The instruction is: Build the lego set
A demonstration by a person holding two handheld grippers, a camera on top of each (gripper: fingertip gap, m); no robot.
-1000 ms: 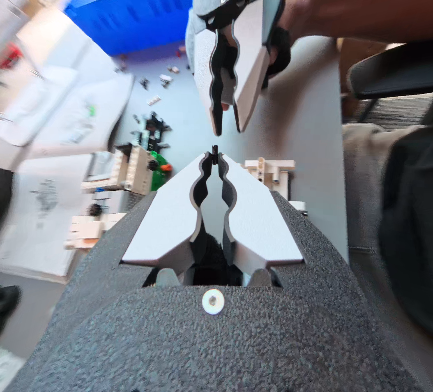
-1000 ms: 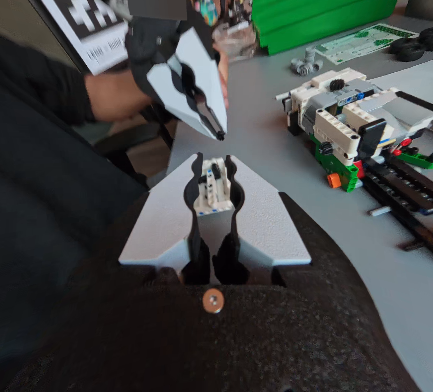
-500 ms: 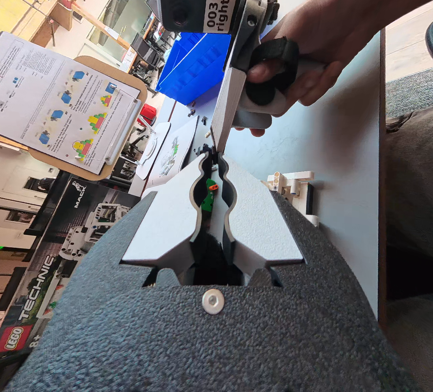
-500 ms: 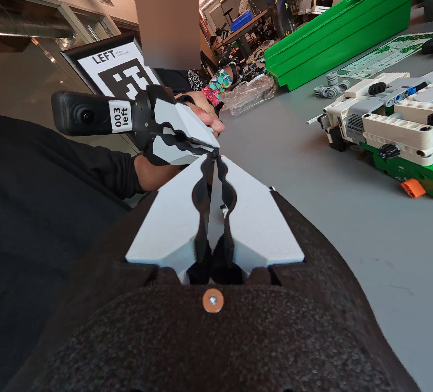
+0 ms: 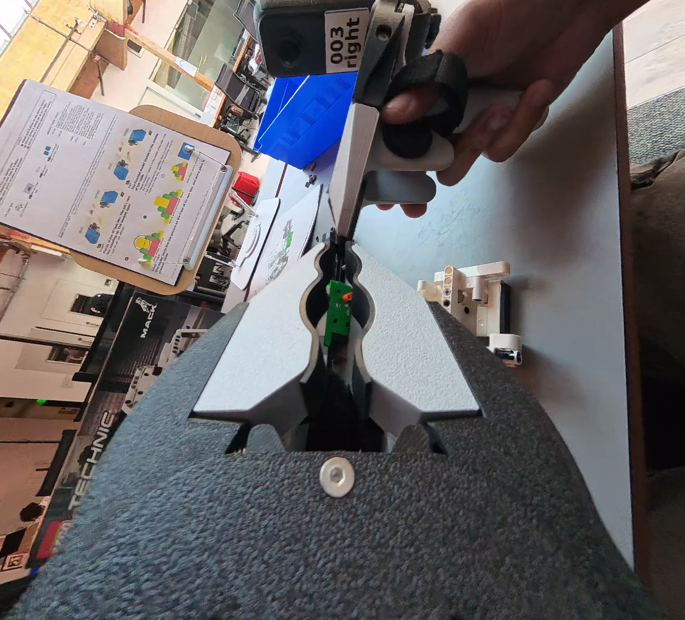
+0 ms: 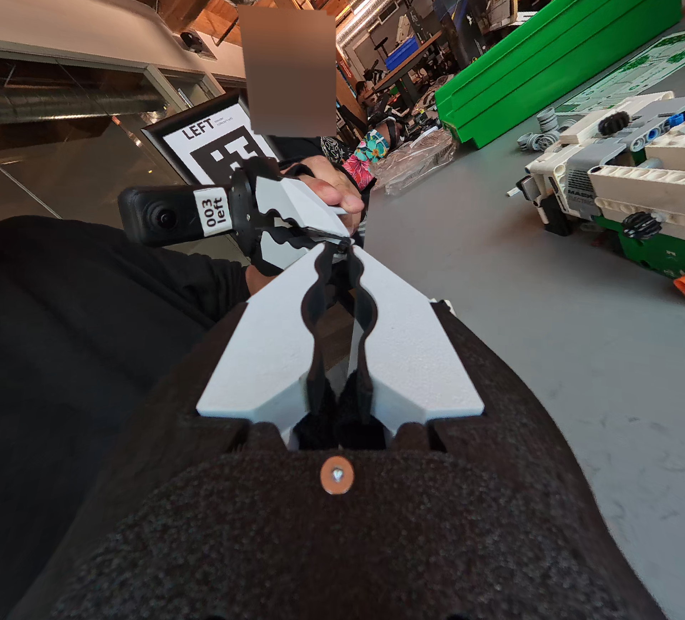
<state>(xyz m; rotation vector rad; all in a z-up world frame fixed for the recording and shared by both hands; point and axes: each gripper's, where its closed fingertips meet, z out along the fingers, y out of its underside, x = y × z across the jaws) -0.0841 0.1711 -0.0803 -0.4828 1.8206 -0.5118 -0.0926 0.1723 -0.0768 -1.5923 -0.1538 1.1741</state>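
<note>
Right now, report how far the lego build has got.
Done: the truck body stands partly assembled; a white sub-assembly lies apart. In hand: the left hand-held gripper pinches a small black piece, and the right hand-held gripper meets it tip-on. Left: fitting that piece, the sub-assembly and loose grey parts.

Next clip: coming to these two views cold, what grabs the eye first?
The two grippers meet tip to tip in mid-air above the grey table: the left gripper is pinched on a small black pin, with the right gripper closing in on the same spot. Beyond them, the half-built white and green truck stands at the right of the right wrist view, before a green bin.
</note>
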